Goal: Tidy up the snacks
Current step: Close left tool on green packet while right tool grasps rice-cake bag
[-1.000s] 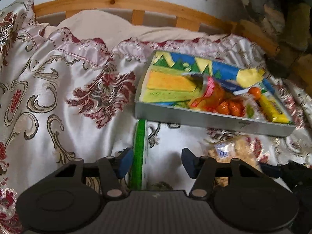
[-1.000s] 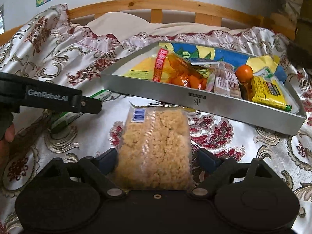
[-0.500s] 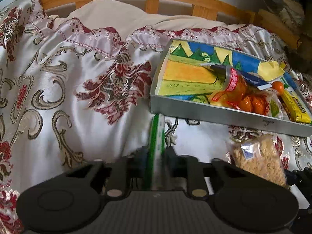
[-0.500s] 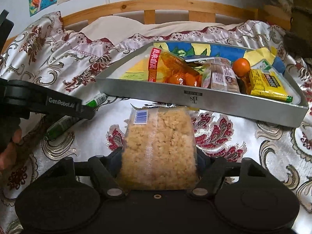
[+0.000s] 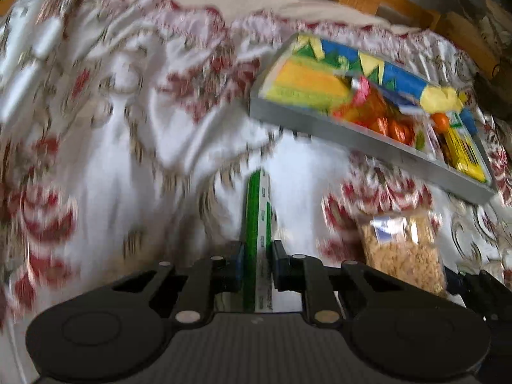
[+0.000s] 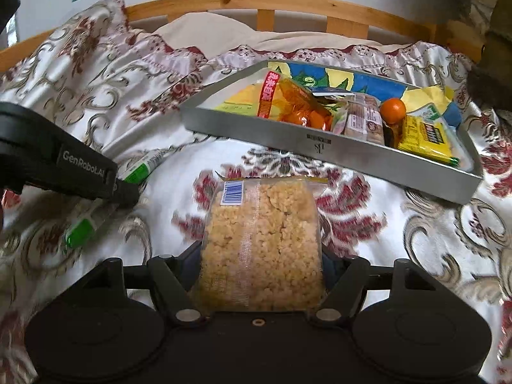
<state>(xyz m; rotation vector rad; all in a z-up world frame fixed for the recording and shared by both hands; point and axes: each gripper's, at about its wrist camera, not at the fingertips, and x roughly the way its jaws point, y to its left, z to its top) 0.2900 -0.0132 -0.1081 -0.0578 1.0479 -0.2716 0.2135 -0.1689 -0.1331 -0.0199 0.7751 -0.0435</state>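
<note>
My left gripper is shut on a long green-and-white snack stick and holds it above the bedspread; the stick also shows in the right wrist view under the left gripper's black body. My right gripper is shut on a clear bag of puffed rice crackers, also seen in the left wrist view. A grey metal tray with a colourful lining lies ahead and holds an orange candy bag, a wrapped cake, a tangerine and a yellow packet.
Everything lies on a white satin bedspread with red and gold patterns. A wooden headboard and a cream pillow are behind the tray. Dark clutter stands at the far right.
Both grippers closed from open: the left on the green stick, the right on the cracker bag. Both have lifted their snacks a little, and the left view is now tilted and blurred.
</note>
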